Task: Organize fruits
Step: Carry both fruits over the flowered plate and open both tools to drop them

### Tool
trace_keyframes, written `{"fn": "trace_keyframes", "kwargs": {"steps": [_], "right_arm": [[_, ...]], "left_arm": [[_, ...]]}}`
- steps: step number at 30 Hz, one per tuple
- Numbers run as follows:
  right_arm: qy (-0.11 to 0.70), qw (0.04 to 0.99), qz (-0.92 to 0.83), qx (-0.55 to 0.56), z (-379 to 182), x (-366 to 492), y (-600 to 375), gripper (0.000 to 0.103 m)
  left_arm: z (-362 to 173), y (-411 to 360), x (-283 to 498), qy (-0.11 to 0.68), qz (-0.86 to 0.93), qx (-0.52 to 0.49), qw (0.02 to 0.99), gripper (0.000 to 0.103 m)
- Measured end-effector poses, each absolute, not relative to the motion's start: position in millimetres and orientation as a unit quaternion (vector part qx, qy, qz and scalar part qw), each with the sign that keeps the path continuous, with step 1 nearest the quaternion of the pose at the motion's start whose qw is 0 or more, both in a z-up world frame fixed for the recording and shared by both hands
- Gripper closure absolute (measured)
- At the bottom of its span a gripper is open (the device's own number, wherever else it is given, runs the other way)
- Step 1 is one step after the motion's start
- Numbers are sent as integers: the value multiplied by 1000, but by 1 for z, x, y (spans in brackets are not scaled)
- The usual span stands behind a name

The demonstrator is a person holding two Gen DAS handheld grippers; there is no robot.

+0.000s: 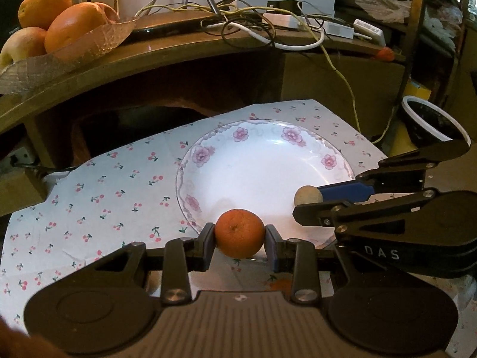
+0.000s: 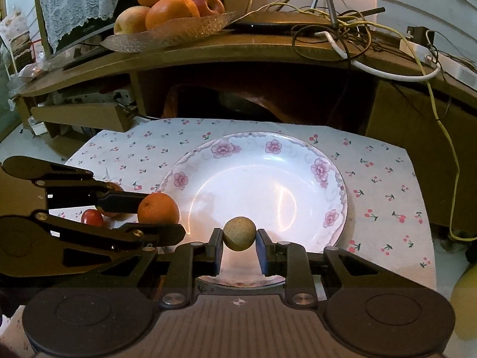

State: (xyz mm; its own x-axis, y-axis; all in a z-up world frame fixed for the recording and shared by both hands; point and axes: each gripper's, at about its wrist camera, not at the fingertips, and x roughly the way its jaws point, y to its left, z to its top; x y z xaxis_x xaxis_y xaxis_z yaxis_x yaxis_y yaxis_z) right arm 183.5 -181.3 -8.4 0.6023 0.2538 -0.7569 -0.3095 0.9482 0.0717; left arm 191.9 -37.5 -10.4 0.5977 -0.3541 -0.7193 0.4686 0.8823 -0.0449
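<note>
The small orange [image 1: 239, 233] sat clamped between the two fingers of the left gripper [image 1: 240, 240], held just over the near rim of the flowered plate [image 1: 208, 149]. Beside it, the right gripper [image 2: 239, 243] pinched a smaller round tan-brown fruit [image 2: 239, 233], also raised above the plate's near edge. Both pairs of jaws were closed snugly on their fruit, with each fruit visibly touching the pads on both sides. The plate itself was bare, its white middle holding nothing.

The plate rested on a cloth printed with cherries [image 1: 104, 185]. In the right wrist view, a small red fruit [image 2: 92, 217] lay on that cloth behind the left gripper's arm, apparently waiting its turn; something else orange lay partly hidden just beyond it. Farther back, on a wooden shelf [image 2: 208, 50], a glass dish [image 2: 167, 34] held larger oranges and apples, next to a tangle of cables [image 2: 342, 26].

The step in hand looked like delivery: both fruits carried to the plate, neither set down yet. The next move would likely call for lowering each fruit into the plate's hollow before releasing, and keeping them apart, since round fruit let go near the sloped rim could roll off.
</note>
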Motion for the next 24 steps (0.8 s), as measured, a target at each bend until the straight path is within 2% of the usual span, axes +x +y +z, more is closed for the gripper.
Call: {"fn": "trace_keyframes", "kwargs": {"steps": [7,11,24], "right_arm": [[414,897,155,-35,-8,183,-182,76],[408,900,149,-32,-6,182,-185,72],[395,906,150,-27,4,175,-189,72]], "left_arm": [[-7,-36,192,384,-227,70,892,62],[-5,-34,192,382,-225,69,894,61],[8,-26,184,371,-220,68,900,59]]}}
